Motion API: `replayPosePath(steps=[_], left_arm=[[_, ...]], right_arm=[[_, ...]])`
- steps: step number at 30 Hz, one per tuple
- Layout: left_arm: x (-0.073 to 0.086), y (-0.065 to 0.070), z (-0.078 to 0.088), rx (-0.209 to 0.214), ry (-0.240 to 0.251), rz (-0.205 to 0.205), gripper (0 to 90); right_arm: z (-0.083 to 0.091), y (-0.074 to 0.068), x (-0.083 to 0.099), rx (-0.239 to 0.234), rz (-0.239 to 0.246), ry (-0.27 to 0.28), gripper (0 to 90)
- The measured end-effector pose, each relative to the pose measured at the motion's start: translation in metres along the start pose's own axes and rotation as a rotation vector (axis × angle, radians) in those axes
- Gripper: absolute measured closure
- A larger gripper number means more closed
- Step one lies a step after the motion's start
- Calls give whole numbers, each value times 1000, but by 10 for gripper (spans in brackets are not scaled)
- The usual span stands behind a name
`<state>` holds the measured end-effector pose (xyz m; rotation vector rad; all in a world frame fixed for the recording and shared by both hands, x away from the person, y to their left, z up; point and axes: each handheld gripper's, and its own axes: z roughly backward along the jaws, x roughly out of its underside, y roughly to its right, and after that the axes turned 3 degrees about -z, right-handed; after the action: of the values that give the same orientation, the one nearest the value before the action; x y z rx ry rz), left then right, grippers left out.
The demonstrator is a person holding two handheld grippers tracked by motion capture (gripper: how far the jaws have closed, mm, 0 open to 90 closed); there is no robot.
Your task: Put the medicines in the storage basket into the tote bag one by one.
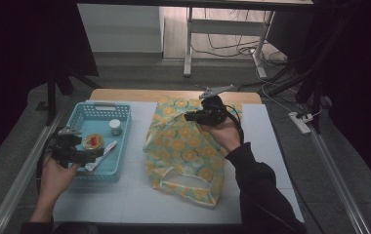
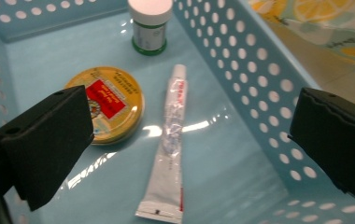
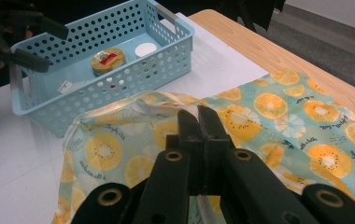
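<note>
Blue basket (image 1: pixel 125 146) at left-centre holds a tube (image 2: pixel 168 154) beneath the wide-open, empty left gripper (image 2: pixel 189 144); right gripper (image 3: pixel 198 122) pinches the fruit-print bag (image 3: pixel 287 116).

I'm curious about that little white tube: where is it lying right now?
The tube lies flat on the floor of the blue basket at the table's left, right of the round yellow tin, between the left gripper's open jaws.

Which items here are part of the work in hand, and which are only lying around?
In hand:
- left gripper, open over the tube, round tin and small jar
- blue basket holding them
- right gripper, shut at the fruit-print bag

Lying about:
- power strip and cables on the floor
</note>
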<state>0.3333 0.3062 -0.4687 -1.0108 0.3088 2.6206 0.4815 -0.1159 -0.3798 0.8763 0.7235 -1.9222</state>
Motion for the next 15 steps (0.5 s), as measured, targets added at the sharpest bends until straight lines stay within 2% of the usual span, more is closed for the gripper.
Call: replayPosePath(steps=[3,9,13,15], left_arm=[[-5,-6,-2,3,-12,14,0],[-13,-15,-8,18,-23,5,0],[-18,-19,-16,16,-55,-2,0],[-21,-21,-20,0,-75,-8,0]], right_arm=[[0,0,0,0,3,1,900],[0,-2,-1,1,9,3,900],[0,-1,0,0,8,3,900],[0,-1,0,1,7,3,900]])
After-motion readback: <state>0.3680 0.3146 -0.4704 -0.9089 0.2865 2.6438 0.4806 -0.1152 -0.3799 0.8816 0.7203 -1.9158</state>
